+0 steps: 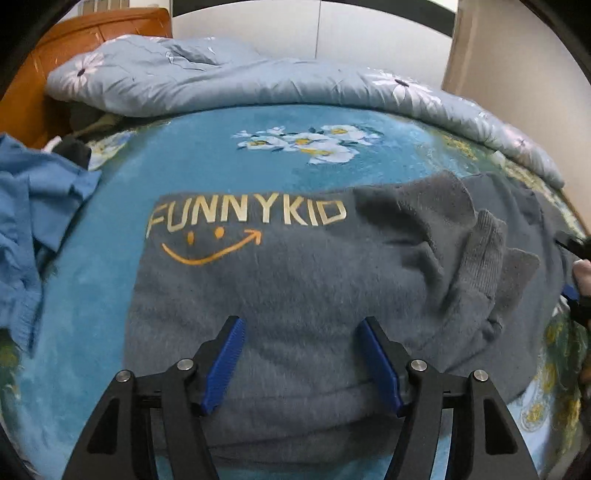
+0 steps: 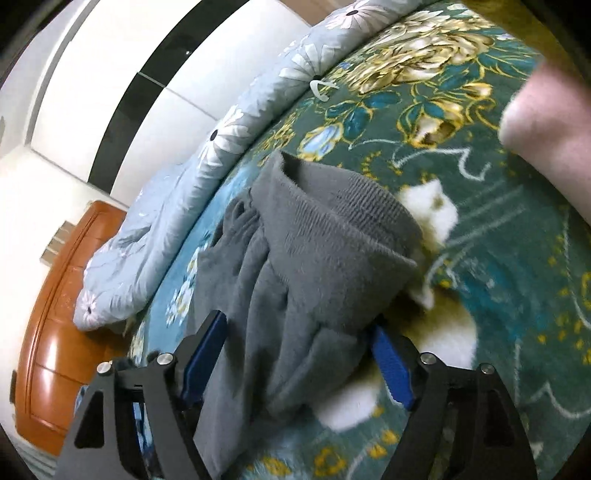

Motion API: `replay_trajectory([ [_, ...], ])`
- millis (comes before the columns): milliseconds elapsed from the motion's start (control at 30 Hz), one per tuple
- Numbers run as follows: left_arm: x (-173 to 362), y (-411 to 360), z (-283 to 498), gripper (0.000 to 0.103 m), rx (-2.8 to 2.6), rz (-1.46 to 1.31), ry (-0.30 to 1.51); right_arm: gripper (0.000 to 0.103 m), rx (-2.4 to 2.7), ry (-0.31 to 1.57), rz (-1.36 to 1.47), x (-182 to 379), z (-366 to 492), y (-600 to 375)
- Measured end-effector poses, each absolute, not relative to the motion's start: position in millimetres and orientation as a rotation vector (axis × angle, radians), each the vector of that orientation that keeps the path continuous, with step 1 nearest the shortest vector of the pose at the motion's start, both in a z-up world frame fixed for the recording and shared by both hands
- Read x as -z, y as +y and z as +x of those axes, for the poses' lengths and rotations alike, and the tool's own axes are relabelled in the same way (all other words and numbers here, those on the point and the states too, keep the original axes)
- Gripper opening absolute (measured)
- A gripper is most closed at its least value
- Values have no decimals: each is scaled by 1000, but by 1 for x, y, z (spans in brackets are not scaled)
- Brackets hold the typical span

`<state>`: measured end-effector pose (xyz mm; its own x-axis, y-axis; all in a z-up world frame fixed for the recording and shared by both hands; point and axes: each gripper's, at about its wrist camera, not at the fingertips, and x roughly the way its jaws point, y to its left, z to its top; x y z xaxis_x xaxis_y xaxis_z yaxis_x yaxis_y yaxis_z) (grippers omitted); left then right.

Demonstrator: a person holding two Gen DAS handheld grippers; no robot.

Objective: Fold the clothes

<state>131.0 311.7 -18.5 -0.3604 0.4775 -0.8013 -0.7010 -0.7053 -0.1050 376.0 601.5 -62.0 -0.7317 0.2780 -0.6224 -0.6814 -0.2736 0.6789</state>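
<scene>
I am in a home bedroom: a floral blanket covers the bed, a flowered quilt lies bunched beside an orange wooden headboard.

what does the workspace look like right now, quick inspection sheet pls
surface: bed blanket, blue with white flowers, green with gold flowers toward the right side.
job's things: grey sweater printed FUNNYKID lies flat on the blanket, sleeve folded over its body; ribbed hem bunched up in the right view.
clutter: blue garment crumpled at the left; pale blue floral quilt heaped along the far edge.
grippers: left claw open over the sweater; right claw open, sweater fabric lying between its fingers.
cables: nothing seen.
surroundings: orange wooden headboard; white wall.
</scene>
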Motion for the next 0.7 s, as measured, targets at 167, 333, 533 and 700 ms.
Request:
replay_trajectory([
  [167, -6, 266, 106, 69, -2153, -1085, 133, 71, -1927, 1428, -427, 63, 378, 612],
  [333, -17, 211, 68, 69, -2251, -1028, -43, 21, -1969, 1245, -457, 22, 362, 600],
  [533, 5, 169, 35, 69, -2209, -1092, -259, 21, -2244, 707, -495, -80, 293, 517],
  [700, 13, 148, 24, 69, -2155, -1095, -358, 21, -2476, 313, -592, -128, 217, 419],
])
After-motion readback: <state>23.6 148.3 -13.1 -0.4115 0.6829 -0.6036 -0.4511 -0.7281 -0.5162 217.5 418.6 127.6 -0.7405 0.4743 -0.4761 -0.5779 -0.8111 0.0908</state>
